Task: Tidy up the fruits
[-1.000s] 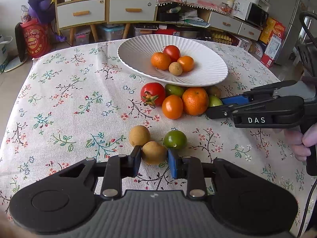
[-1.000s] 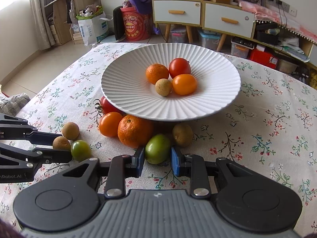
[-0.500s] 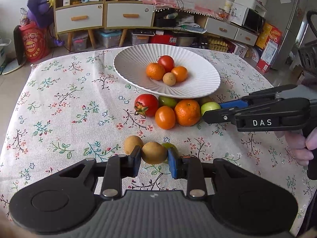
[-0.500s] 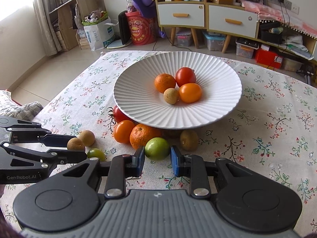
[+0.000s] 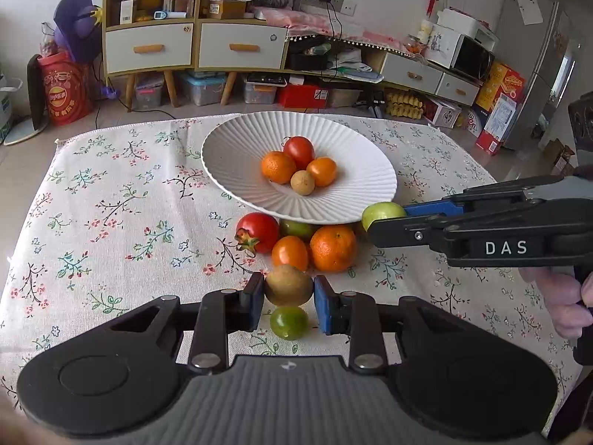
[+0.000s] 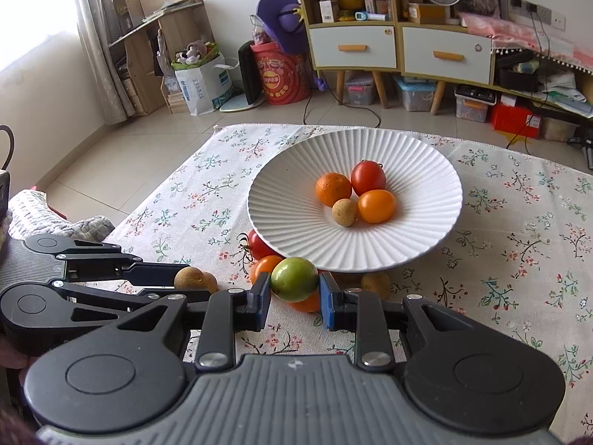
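Note:
My left gripper (image 5: 289, 298) is shut on a brown round fruit (image 5: 288, 284) and holds it above the cloth; it also shows in the right wrist view (image 6: 191, 278). My right gripper (image 6: 294, 293) is shut on a green fruit (image 6: 294, 279), lifted near the plate's front rim; the fruit also shows in the left wrist view (image 5: 381, 210). The white ribbed plate (image 5: 237, 148) holds a tangerine (image 5: 278, 167), a red tomato (image 5: 298, 151), an orange tomato (image 5: 321, 171) and a small brown fruit (image 5: 302, 182).
On the floral cloth in front of the plate lie a red tomato (image 5: 258, 231), an orange tomato (image 5: 290, 253), a tangerine (image 5: 333, 247), a green fruit (image 5: 296, 228), a small green fruit (image 5: 288, 322) and brown fruits (image 6: 376, 284). Cabinets stand behind the table.
Both grippers have risen from the cloth, each with its fruit, and moved toward the plate. The small green fruit and the second brown fruit stayed on the cloth.

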The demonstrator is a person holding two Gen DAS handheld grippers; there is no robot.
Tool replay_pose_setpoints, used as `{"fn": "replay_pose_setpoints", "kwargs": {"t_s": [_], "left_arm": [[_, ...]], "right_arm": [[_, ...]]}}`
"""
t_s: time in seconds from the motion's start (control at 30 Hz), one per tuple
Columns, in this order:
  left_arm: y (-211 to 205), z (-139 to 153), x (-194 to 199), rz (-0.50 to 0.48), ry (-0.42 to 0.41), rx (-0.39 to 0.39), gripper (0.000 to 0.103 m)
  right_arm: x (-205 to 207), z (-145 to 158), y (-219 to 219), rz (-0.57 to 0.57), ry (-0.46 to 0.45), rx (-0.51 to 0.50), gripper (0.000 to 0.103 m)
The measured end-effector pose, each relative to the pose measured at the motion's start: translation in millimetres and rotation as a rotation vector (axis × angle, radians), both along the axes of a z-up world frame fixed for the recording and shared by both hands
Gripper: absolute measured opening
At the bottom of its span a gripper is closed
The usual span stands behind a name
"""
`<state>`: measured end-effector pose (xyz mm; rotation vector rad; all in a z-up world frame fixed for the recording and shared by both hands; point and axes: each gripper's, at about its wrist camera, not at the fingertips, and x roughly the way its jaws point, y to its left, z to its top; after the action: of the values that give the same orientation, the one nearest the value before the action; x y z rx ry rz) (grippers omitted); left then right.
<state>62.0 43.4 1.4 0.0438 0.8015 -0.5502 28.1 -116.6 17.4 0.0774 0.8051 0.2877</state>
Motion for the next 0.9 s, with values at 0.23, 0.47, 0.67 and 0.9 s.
{"fn": "replay_pose_setpoints", "kwargs": {"t_s": [0.23, 0.47, 0.67, 0.9], "left_arm": [[-9.8, 9.5, 8.3, 0.015, -0.019, -0.031, 0.027], [-20.6, 9.0, 18.1, 0.029, -0.021, -0.046, 0.027], [-35.6, 5.1, 30.7, 0.052, -0.017, -0.051, 0.027], [-44.0, 1.0, 48.8, 0.112, -0.021, -0.045, 0.027]], "right_arm": [[11.2, 9.4, -8.4, -0.059, -0.037, 0.023, 0.025], [28.5, 9.5, -17.6, -0.125, -0.047, 0.030, 0.025], [42.5, 6.9, -29.0, -0.180, -0.033, 0.050, 0.025], [52.4, 2.0, -37.3, -0.235, -0.008, 0.087, 0.025]]}}
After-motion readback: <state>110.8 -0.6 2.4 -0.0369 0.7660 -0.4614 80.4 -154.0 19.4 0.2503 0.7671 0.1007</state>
